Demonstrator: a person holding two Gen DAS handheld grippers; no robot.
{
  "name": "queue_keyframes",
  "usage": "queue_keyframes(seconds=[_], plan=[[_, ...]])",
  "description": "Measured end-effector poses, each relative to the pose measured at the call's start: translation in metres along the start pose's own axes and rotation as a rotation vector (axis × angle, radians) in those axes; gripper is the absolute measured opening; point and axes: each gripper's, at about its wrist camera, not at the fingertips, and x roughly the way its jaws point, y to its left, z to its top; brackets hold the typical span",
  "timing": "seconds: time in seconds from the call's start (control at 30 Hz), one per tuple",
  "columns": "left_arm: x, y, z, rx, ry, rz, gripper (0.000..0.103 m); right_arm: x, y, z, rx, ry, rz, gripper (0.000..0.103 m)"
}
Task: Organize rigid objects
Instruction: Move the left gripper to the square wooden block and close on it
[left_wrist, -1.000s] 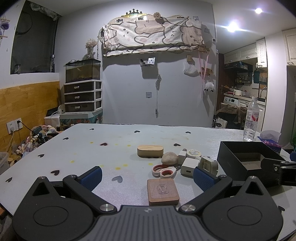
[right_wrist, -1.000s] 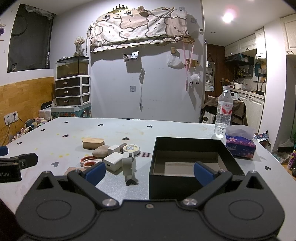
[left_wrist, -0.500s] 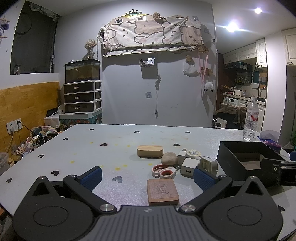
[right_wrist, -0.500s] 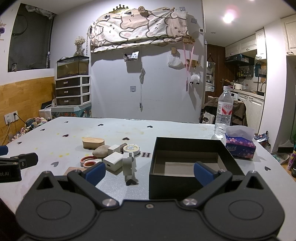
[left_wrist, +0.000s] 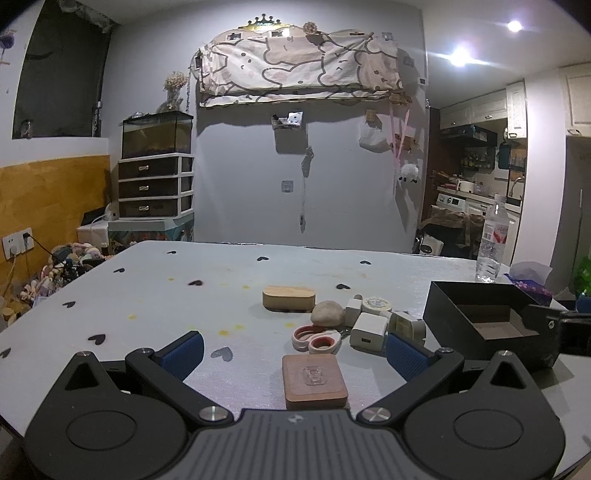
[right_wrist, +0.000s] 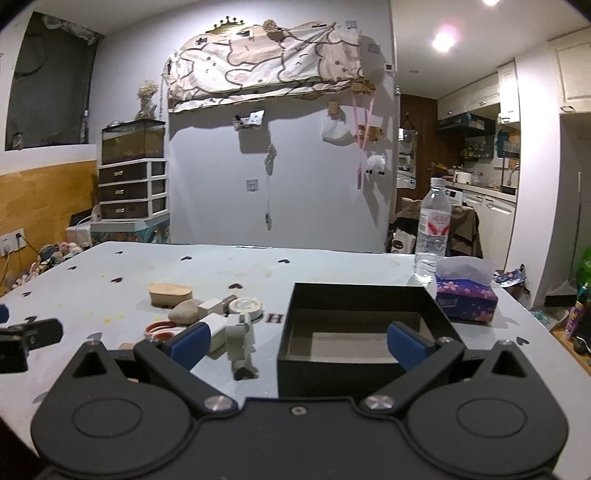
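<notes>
Nothing grasped yet: left gripper (left_wrist: 293, 349) spread wide and empty above the near edge of the pale heart-dotted table (left_wrist: 155, 291), straddling the square brown wooden coaster (left_wrist: 314, 380); right gripper (right_wrist: 297, 341) equally released, poised in front of the open black rectangular box (right_wrist: 360, 295) toward the right edge. Remaining pieces clustered mid-table just left of the box: red-and-white scissors (left_wrist: 317, 338), white cube charger (left_wrist: 368, 328), beige rounded stone (left_wrist: 327, 313), oval wooden case (left_wrist: 289, 298), round white tape roll (left_wrist: 376, 305), several touching one another. Probably best to start with the coaster: lower squarely, close on two opposite edges, lift flat, then carry right into the box without brushing the scissors just beyond. Left wrist view alone shows the coaster whole; in the right wrist view only a sliver of it, behind a finger. Right wrist view alone shows the box's bare floor, the purple flowered tissue pack (right_wrist: 464, 299) and the clear water bottle (right_wrist: 433, 229) entire behind it.
</notes>
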Motion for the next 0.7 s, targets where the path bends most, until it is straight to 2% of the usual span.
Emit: queue_keyframes(seconds=[0.3, 0.47, 0.7], plan=[[0.015, -0.003, -0.001, 0.028, 0.017, -0.023, 0.103, 0.009, -0.004, -0.001, 0.003, -0.050, -0.028, 0.103], [0.040, -0.002, -0.002, 0.007, 0.075, -0.026, 0.103, 0.023, -0.015, 0.005, 0.007, -0.053, -0.061, 0.103], [0.081, 0.001, -0.011, -0.044, 0.197, -0.016, 0.103, 0.047, -0.042, 0.012, -0.001, -0.029, -0.129, 0.103]])
